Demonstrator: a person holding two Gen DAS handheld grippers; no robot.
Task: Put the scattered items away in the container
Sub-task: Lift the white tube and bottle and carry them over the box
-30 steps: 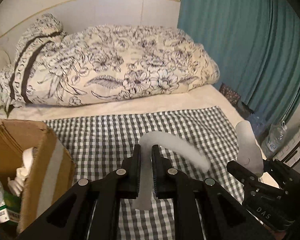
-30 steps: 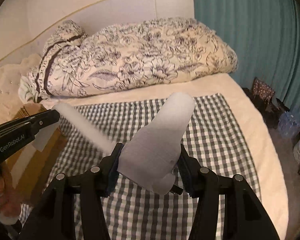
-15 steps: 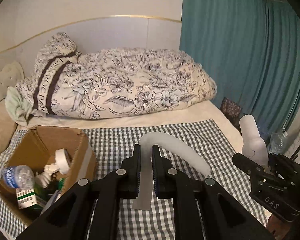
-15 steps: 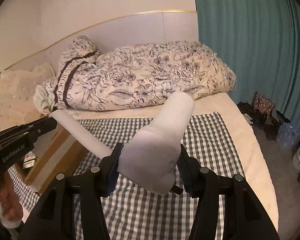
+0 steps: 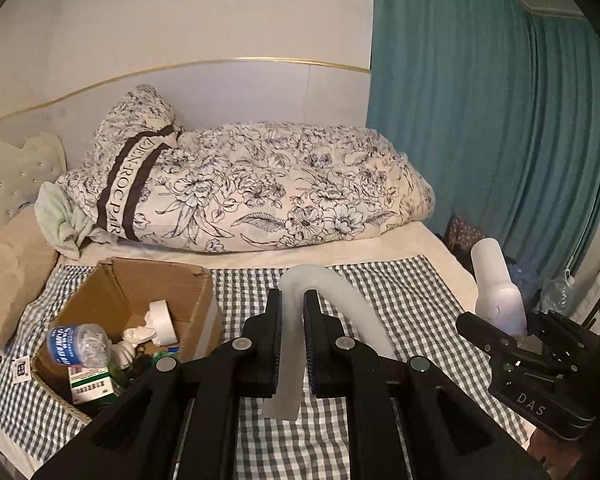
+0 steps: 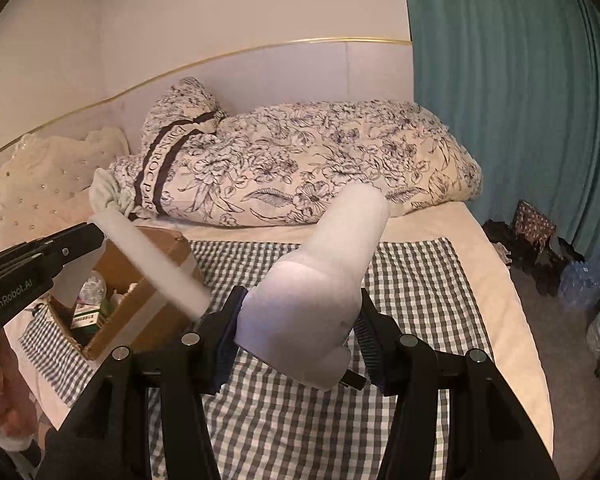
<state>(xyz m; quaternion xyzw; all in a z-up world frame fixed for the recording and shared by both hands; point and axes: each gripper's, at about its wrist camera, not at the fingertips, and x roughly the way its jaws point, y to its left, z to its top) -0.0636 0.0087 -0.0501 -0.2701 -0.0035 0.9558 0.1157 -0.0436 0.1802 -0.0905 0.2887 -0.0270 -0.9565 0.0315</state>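
Two grippers are raised over a bed, each carrying something white toward tidying. The left gripper (image 5: 291,340) is closed narrowly on a bendy foam tube (image 5: 336,300), which arches up from between the jaws and droops away to the right, so the grip seems to sit near one end to let the rest hang free. The right gripper (image 6: 296,328) is spread fairly wide around a chunky white device (image 6: 324,284), clamped at its broad base with the rounded neck pointing upward, likely to keep it from slipping out. A cardboard box (image 5: 196,276) sits open on the checked cloth (image 5: 380,284) at the left, already holding a tape roll (image 5: 162,314), a crushed bottle (image 5: 78,344) and a green carton (image 5: 90,388). Both carried items are well apart from the box, to its right, so neither is over the opening yet. A floral duvet (image 5: 260,188) lies bundled behind.
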